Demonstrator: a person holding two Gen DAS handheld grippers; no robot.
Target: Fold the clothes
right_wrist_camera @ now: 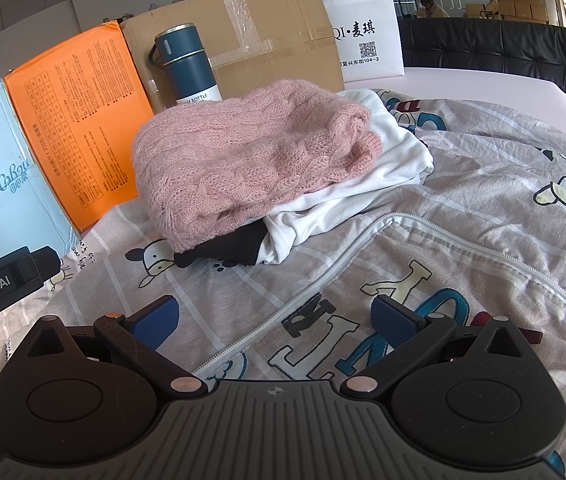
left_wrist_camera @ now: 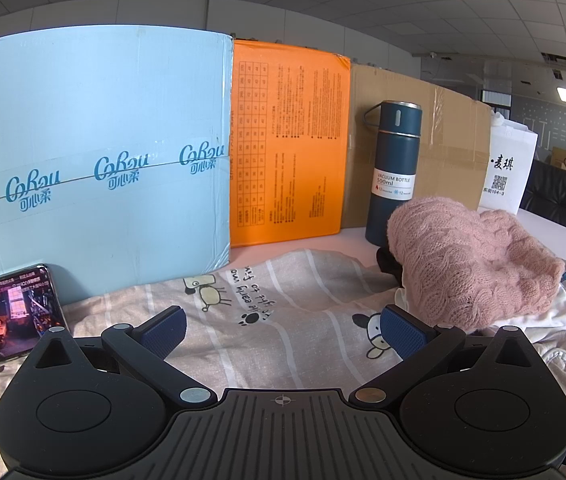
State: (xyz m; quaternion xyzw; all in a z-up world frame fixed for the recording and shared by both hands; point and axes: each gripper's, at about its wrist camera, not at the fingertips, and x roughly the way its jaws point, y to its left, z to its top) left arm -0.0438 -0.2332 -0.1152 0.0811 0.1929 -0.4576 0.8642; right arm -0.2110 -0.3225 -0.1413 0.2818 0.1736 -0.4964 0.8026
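A pink cable-knit sweater [right_wrist_camera: 243, 156] lies folded on top of a white garment [right_wrist_camera: 355, 188] and a black one [right_wrist_camera: 227, 252], stacked on a striped cartoon-print sheet [right_wrist_camera: 463, 208]. The sweater also shows in the left wrist view [left_wrist_camera: 463, 256] at the right. My left gripper [left_wrist_camera: 283, 330] is open and empty, low over the sheet [left_wrist_camera: 283, 300], left of the stack. My right gripper [right_wrist_camera: 275, 320] is open and empty over the sheet's zipper seam [right_wrist_camera: 323, 284], in front of the stack. The left gripper's body [right_wrist_camera: 7, 280] shows at the right wrist view's left edge.
A blue box [left_wrist_camera: 95, 160], an orange box [left_wrist_camera: 287, 144] and a brown carton [left_wrist_camera: 423, 140] stand along the back. A dark blue vacuum bottle [left_wrist_camera: 393, 172] stands behind the stack. A white bag [left_wrist_camera: 507, 164] is right of it. A lit phone [left_wrist_camera: 7, 316] leans on the blue box. A black sofa [right_wrist_camera: 503, 52] is at the right.
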